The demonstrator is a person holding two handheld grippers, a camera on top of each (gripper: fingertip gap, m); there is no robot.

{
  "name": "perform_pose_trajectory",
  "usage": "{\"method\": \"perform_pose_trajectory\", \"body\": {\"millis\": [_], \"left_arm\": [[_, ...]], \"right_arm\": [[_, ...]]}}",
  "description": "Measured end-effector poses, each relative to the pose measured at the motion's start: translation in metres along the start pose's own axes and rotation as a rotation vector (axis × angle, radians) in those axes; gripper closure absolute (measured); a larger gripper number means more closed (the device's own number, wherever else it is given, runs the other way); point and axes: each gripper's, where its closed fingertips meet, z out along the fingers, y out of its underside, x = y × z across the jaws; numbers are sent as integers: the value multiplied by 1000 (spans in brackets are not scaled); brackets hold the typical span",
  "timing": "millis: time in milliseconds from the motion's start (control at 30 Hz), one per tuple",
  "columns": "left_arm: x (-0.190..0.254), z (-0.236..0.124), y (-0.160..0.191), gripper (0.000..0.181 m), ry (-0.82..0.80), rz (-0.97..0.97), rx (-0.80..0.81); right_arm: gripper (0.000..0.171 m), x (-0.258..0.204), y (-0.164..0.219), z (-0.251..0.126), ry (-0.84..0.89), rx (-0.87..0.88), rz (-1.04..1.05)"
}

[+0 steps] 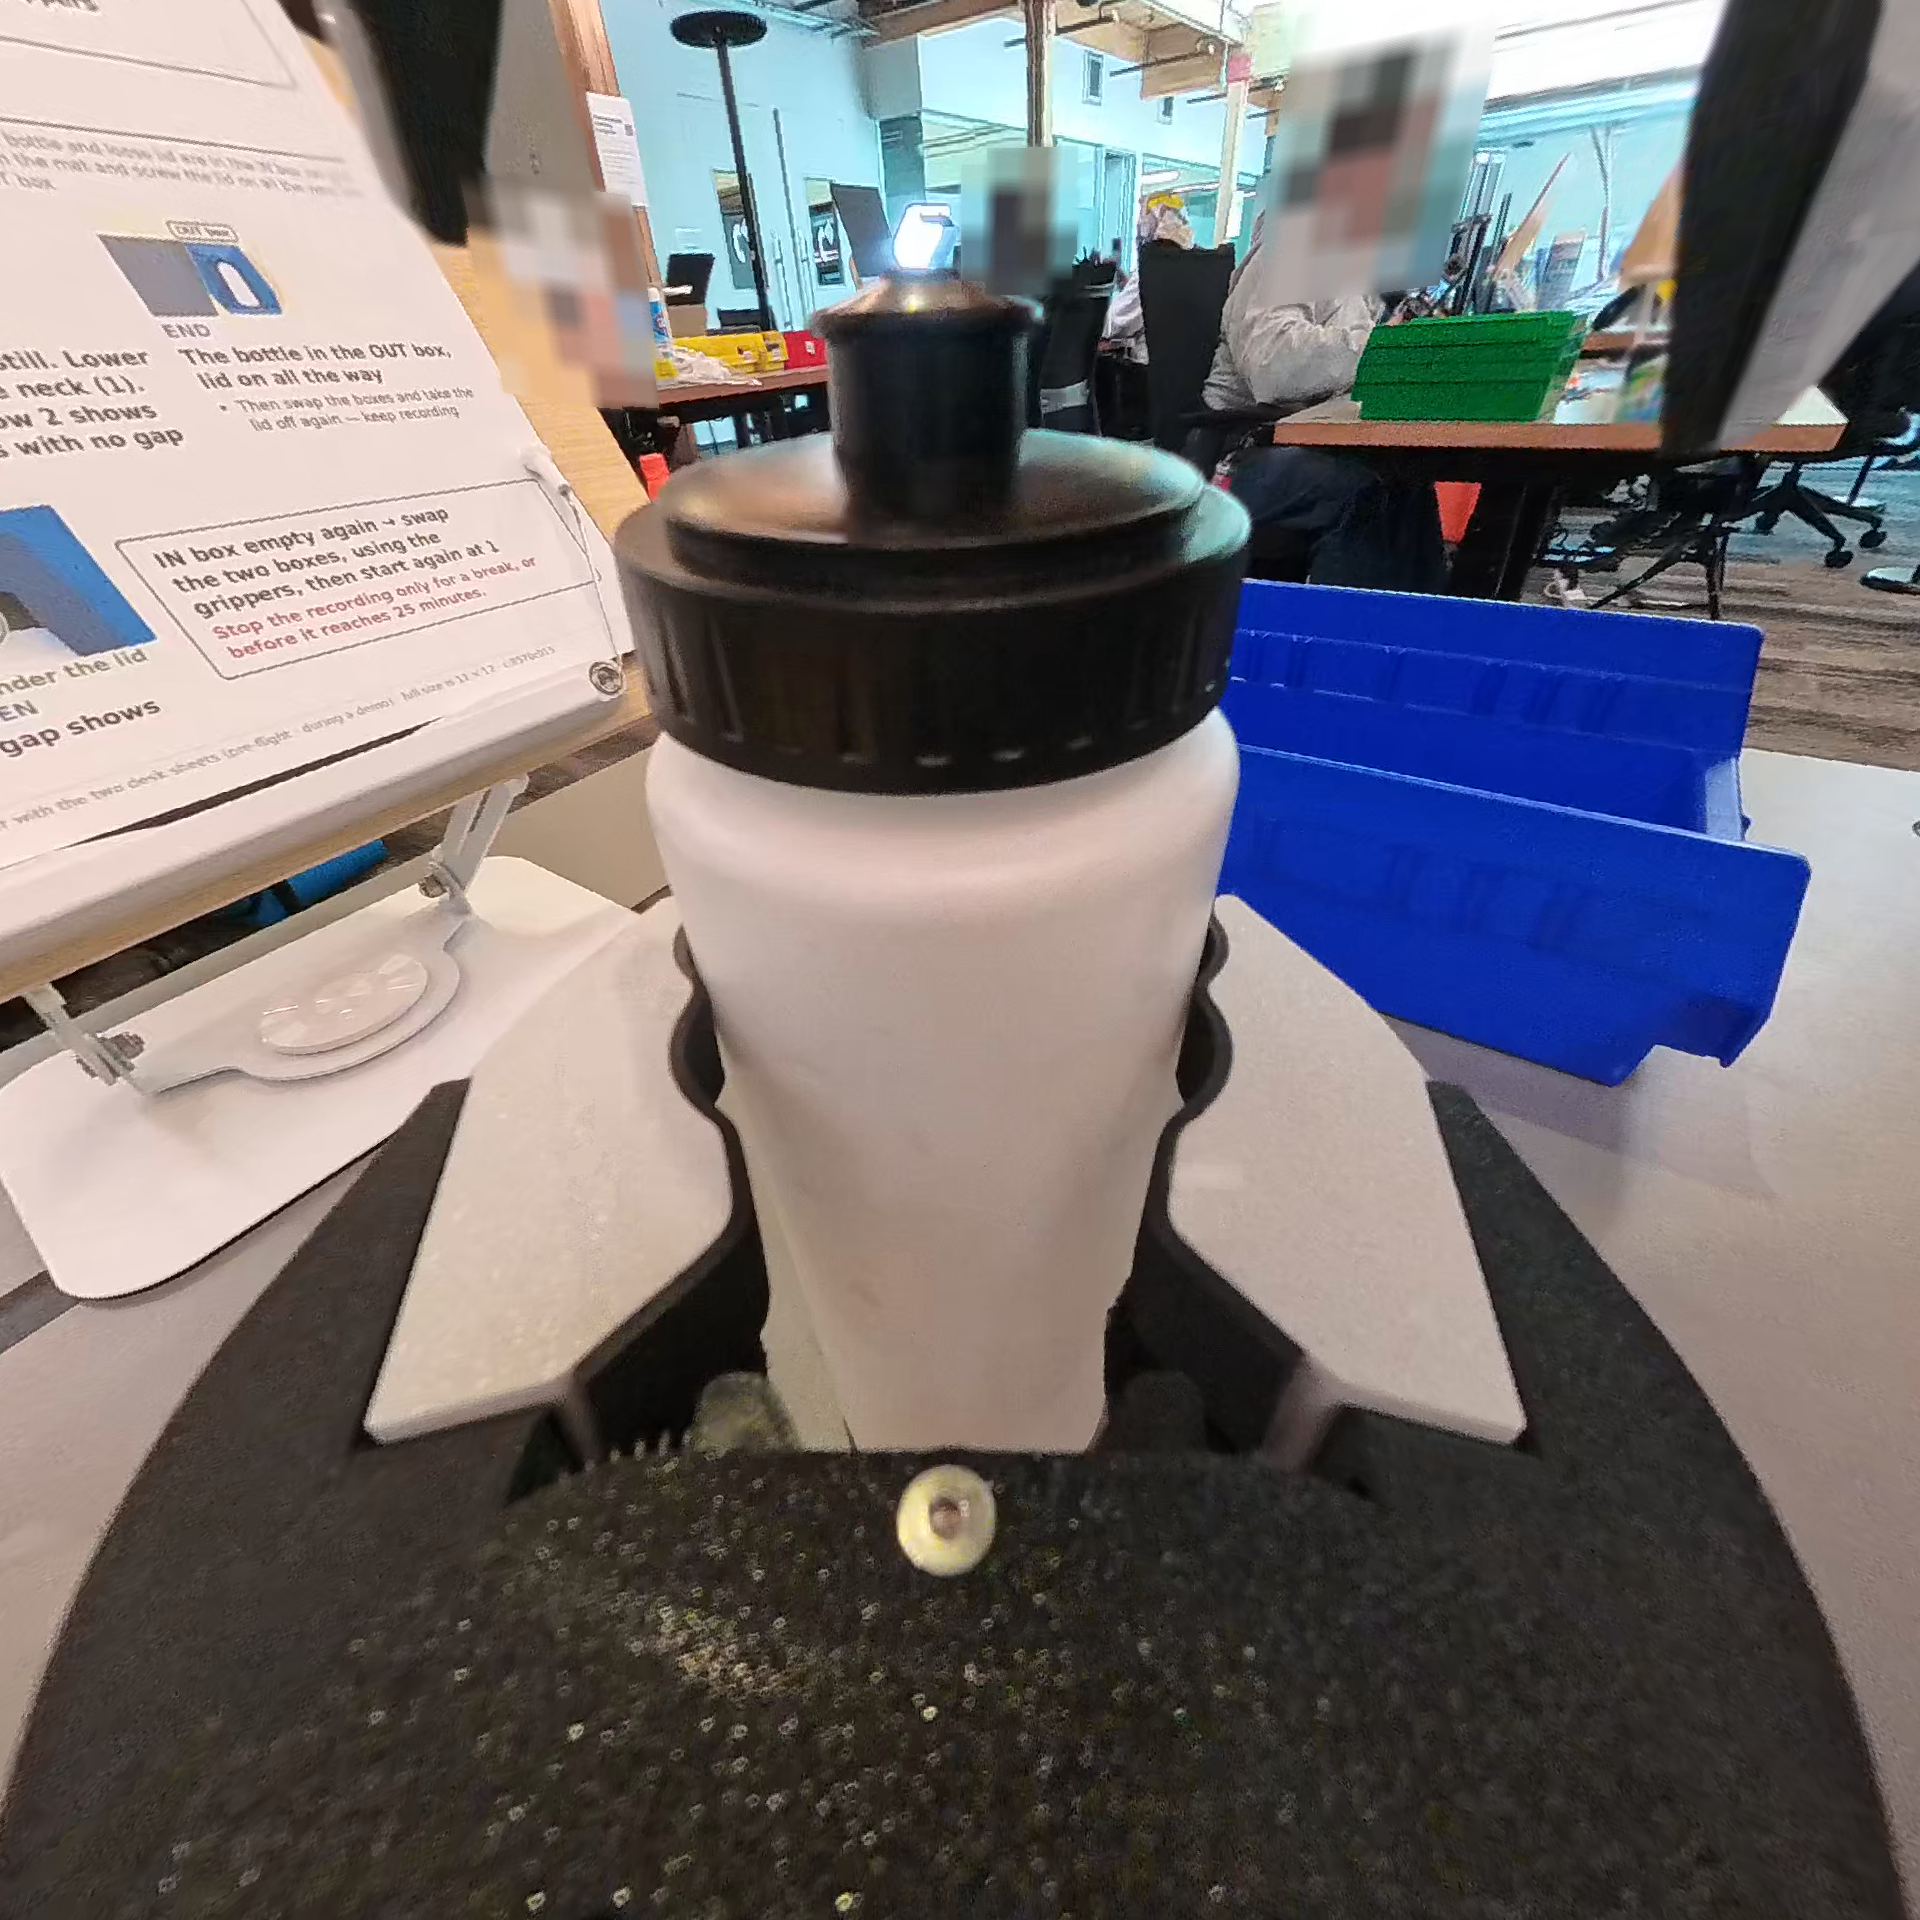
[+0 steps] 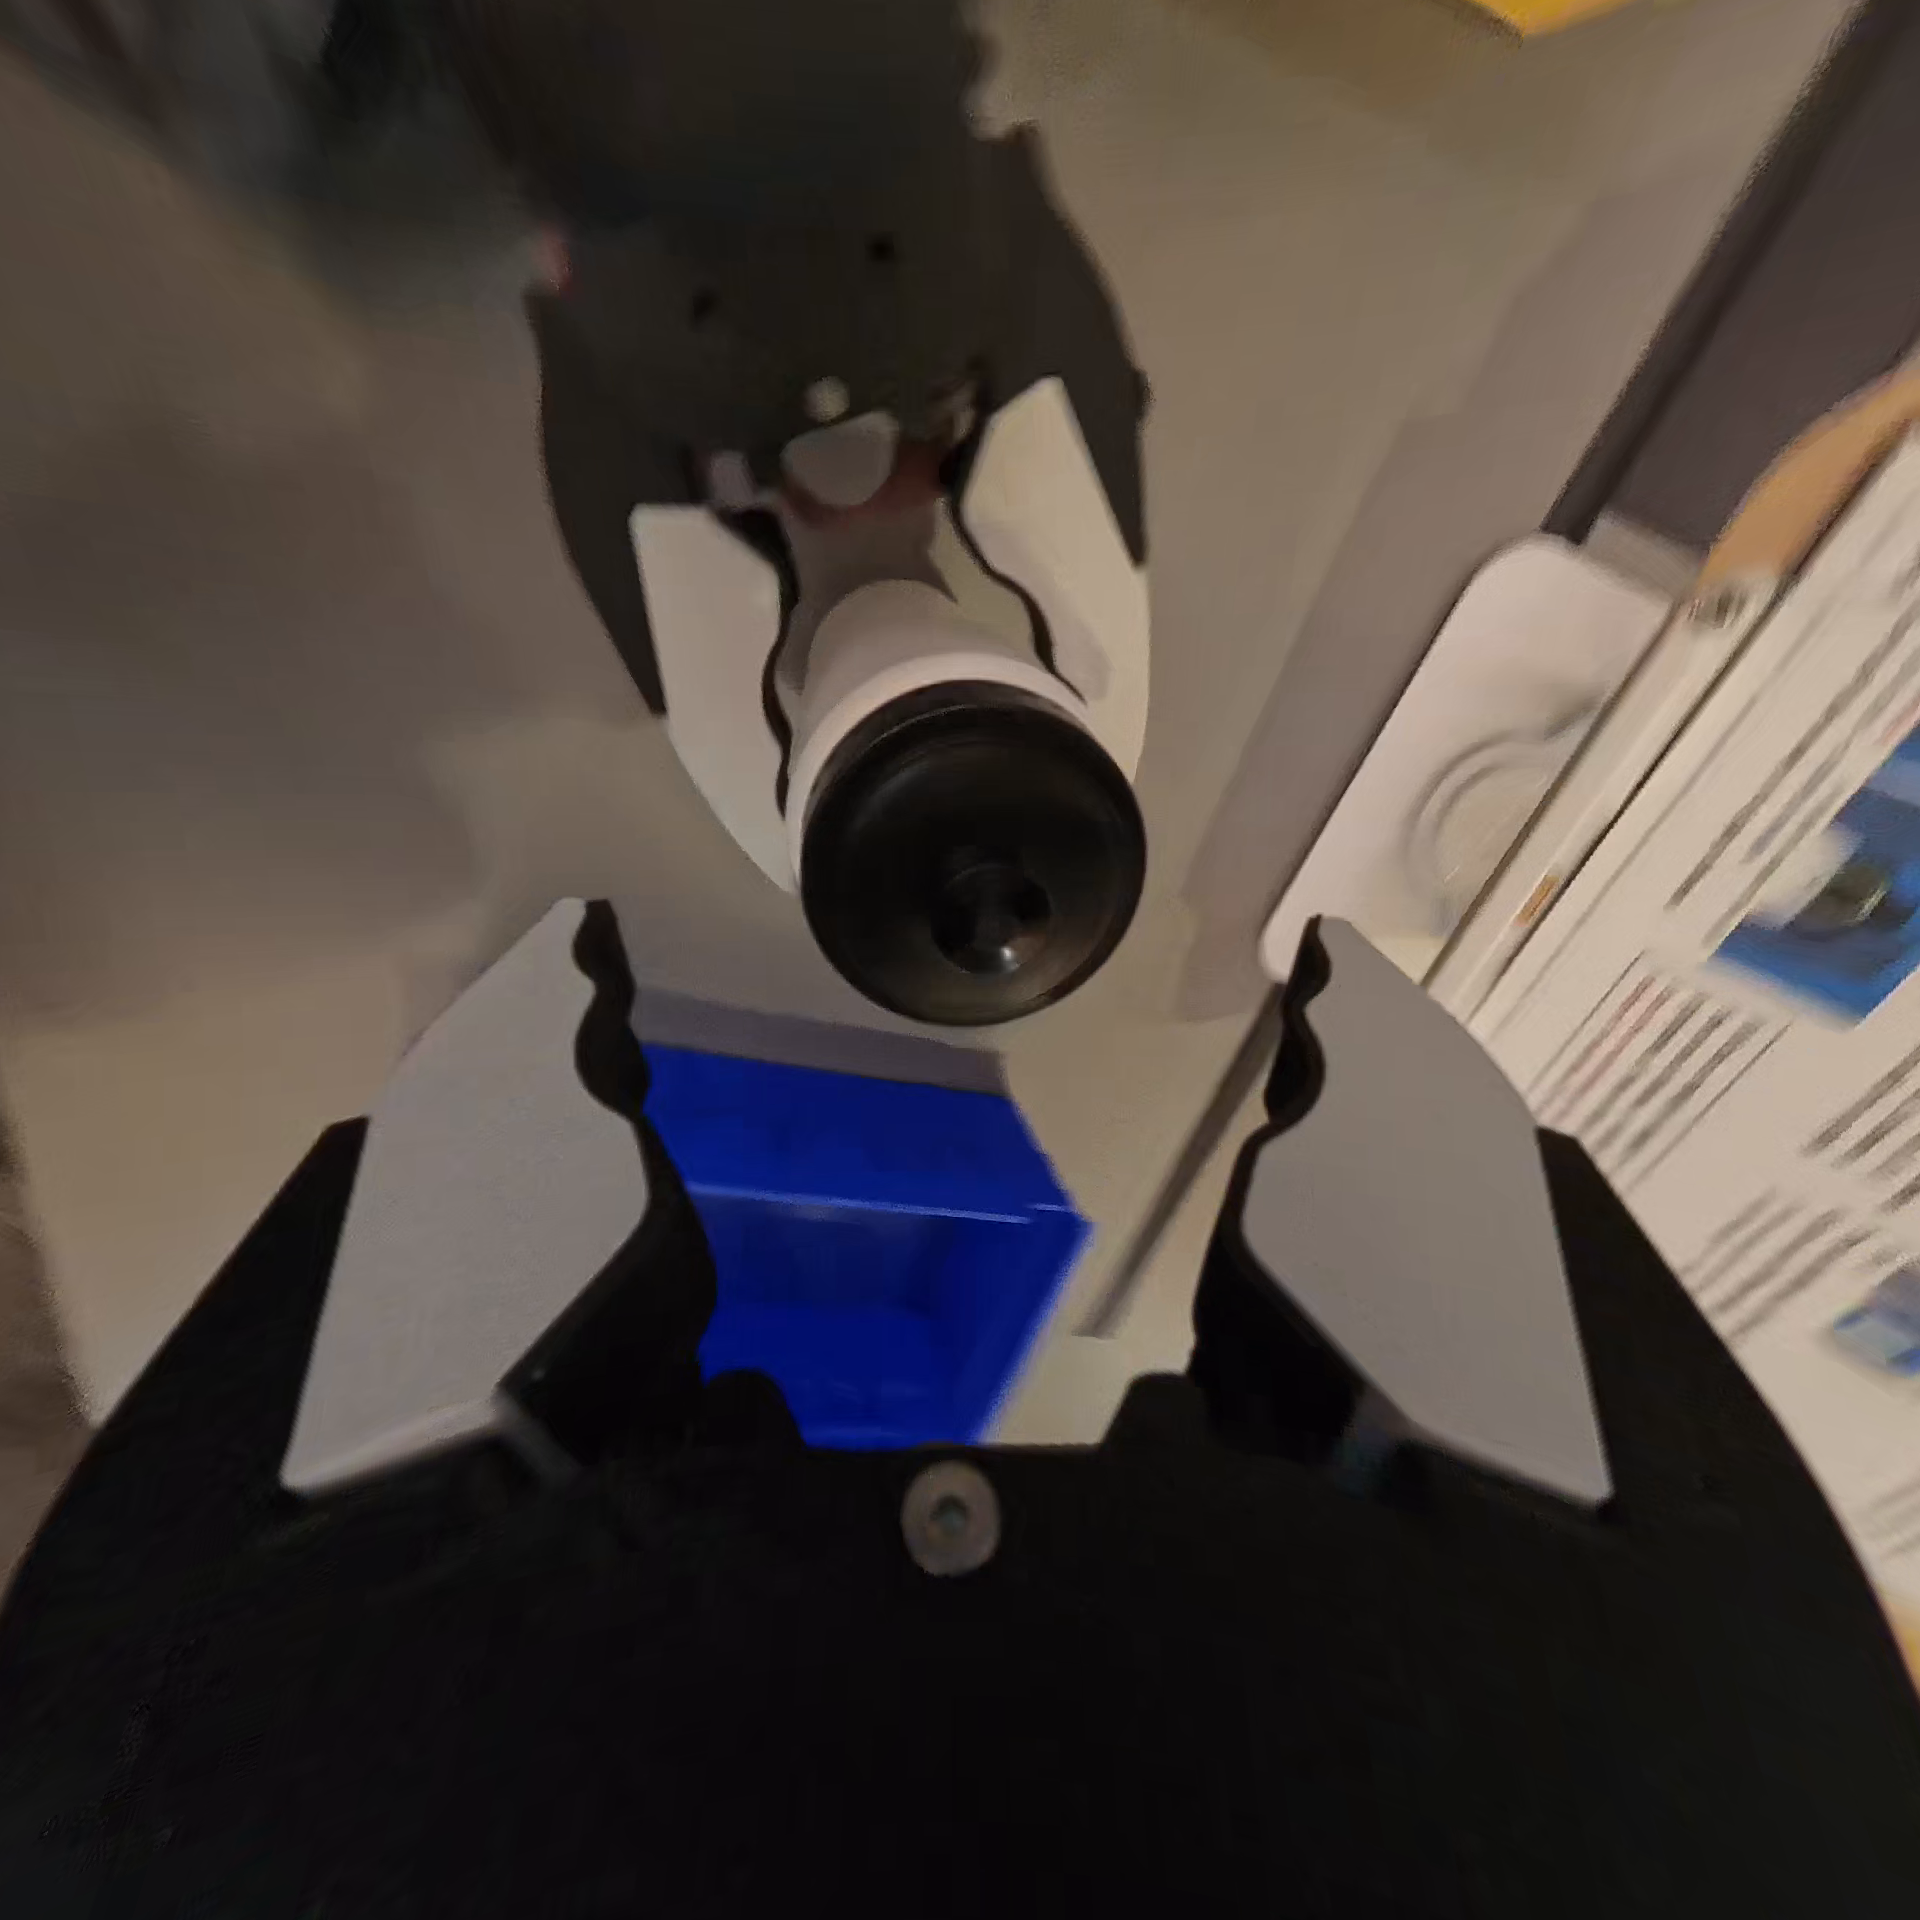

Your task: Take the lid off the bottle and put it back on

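Gripping the white bottle (image 1: 940, 1039) in the left claw (image 1: 945, 997), lid (image 1: 930, 623) seemingly screwed on, right claw (image 2: 951, 1039) hovering wide and empty above, unscrewing pending.

Bright even indoor light on left view, right view dim, motion-blurred, wide-angle edges warped

Left view level, close on bottle (image 1: 940, 1039), right view overhead, farther, both sharing it

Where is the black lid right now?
The black lid sits on top of the white bottle, which the left gripper holds upright in the middle of the left wrist view, left of the blue bin.
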Motion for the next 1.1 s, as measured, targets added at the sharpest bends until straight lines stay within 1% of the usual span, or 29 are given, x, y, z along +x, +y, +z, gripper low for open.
{"method": "perform_pose_trajectory", "body": {"millis": [33,67,167,200,267,300,333,367,433,500,567,667,800,967,1100], "left_arm": [[0,0,0,95,-3,2,-2],[0,0,0,95,-5,3,-3],[0,0,0,95,-12,-1,4],[-1,0,0,95,-13,-7,7],[-3,0,0,95,-10,-21,12],[-3,1,0,95,-10,-22,15],[-3,1,0,95,-11,-24,16],[-4,2,0,95,-13,-27,17],[-4,2,0,95,-12,-28,18],[-4,2,0,95,-13,-28,17],[-4,2,0,95,-15,-30,15],[-4,0,0,95,-18,-25,11],[-4,-1,0,95,-20,-30,7],[-7,-1,1,95,-20,-34,7],[-6,-2,1,95,0,-31,9]], "right_arm": [[52,2,-1,0,13,21,136],[42,2,-4,0,12,62,267],[37,3,-15,2,-2,208,630],[43,3,-13,4,6,226,731],[50,2,-4,9,25,199,901],[57,1,0,11,31,186,967],[68,2,3,13,40,185,1014],[73,4,4,14,55,201,1052],[75,6,7,17,64,188,1105],[82,4,5,23,33,168,1118],[97,1,4,28,14,140,1110],[97,-1,4,27,5,88,1076],[97,-1,3,27,-23,52,970],[97,1,4,26,-77,-2,733],[97,3,4,26,-121,-29,422]]}}
